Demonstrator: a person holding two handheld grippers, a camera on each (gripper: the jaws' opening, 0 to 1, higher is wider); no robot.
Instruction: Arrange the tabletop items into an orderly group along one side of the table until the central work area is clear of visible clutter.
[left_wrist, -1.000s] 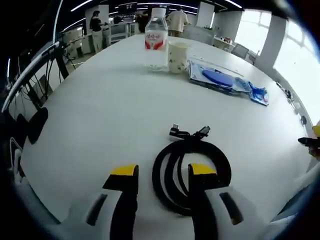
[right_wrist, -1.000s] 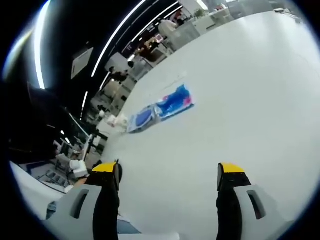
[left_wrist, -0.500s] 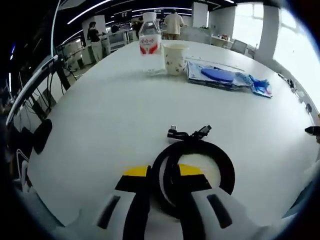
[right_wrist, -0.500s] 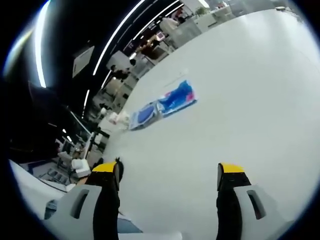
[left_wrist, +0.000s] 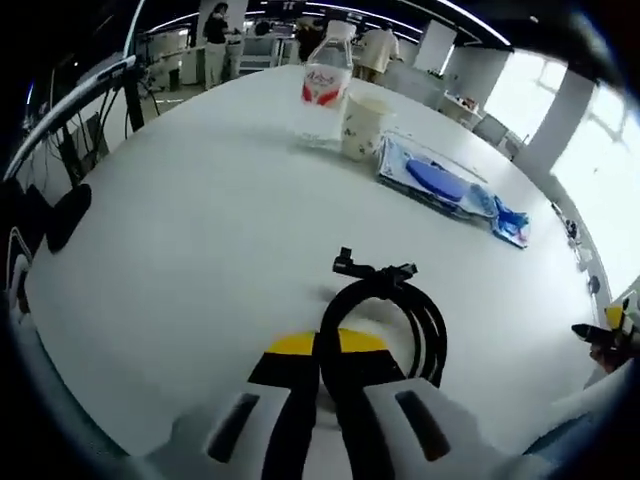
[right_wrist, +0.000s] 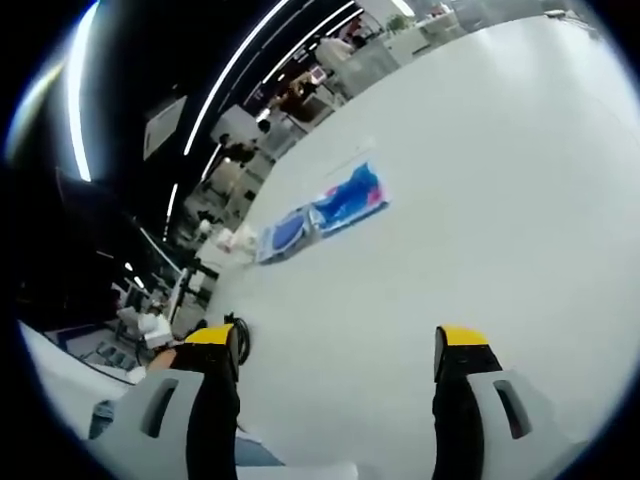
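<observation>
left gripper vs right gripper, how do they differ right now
The left gripper is shut on the coiled black cable; the right gripper is open and holds nothing. The left looks toward the water bottle and paper cup; the right looks over bare white table. Both have yellow-tipped jaws.

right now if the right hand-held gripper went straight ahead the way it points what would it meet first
Probably nothing for a good stretch: the right hand-held gripper is open over bare white table. The blue packet lies ahead but off to the left of that line, though depth is hard to judge.
</observation>
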